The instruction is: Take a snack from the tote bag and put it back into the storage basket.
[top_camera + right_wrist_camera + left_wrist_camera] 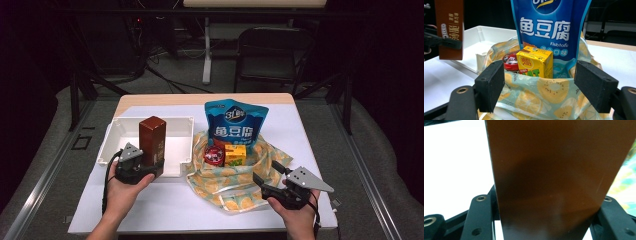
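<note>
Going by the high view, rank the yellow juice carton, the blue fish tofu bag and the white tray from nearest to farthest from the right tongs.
1. yellow juice carton, inside the fruit-print bag, up and left of the right tongs.
2. blue fish tofu bag, standing upright behind the carton.
3. white tray, on the table's left side, beyond the fruit-print bag.

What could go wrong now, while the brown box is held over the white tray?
The left gripper clamps the tall brown box only near its bottom, so it may tilt or slip on the way into the white tray. The right gripper stands open at the fruit-print bag; closing there, it may catch cloth and topple the upright blue pouch behind the yellow carton.
</note>
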The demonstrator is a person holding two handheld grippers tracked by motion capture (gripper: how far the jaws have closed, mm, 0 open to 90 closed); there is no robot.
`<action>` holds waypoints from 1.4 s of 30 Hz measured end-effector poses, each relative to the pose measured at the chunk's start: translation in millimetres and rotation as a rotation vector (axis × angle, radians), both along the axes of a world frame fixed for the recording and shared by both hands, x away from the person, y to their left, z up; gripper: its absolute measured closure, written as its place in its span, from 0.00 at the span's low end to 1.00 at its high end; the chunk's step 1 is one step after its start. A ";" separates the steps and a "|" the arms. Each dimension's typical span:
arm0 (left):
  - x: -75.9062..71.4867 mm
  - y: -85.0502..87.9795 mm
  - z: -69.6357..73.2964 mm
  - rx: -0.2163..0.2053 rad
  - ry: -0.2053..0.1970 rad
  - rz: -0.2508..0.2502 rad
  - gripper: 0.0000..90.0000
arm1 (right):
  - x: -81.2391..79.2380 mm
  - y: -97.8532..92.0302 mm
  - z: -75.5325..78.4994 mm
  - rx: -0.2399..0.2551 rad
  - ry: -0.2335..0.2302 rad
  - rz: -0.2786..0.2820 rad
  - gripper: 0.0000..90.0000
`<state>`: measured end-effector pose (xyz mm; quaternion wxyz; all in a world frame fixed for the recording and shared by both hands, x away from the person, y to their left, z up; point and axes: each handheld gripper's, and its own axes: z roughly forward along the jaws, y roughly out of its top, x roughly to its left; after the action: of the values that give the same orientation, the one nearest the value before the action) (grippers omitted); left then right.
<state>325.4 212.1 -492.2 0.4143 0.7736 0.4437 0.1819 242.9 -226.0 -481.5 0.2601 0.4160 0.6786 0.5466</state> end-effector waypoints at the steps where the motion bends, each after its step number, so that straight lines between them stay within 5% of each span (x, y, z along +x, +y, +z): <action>1: 3.0 0.3 -0.7 0.010 0.009 0.000 0.49 | 0.2 0.1 -0.3 0.001 0.002 -0.002 0.27; 16: 46.1 -4.7 -19.6 0.114 0.198 0.001 0.49 | 2.4 -1.5 -3.5 -0.002 0.011 -0.010 0.28; 20: 56.9 -6.7 -21.2 0.111 0.260 0.002 0.49 | 2.1 -1.2 -4.4 0.013 0.000 -0.020 0.29; 31: 78.2 -14.0 -23.0 0.160 0.361 -0.038 0.48 | 3.5 1.6 -8.2 -0.007 0.022 -0.013 0.29; 42: 97.6 -29.4 -35.8 0.266 0.460 -0.067 0.48 | 4.1 1.4 -9.0 -0.003 0.024 -0.014 0.29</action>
<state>423.0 182.6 -528.0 0.2032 0.8564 0.4725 0.0442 247.0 -224.5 -490.5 0.2563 0.4267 0.6795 0.5389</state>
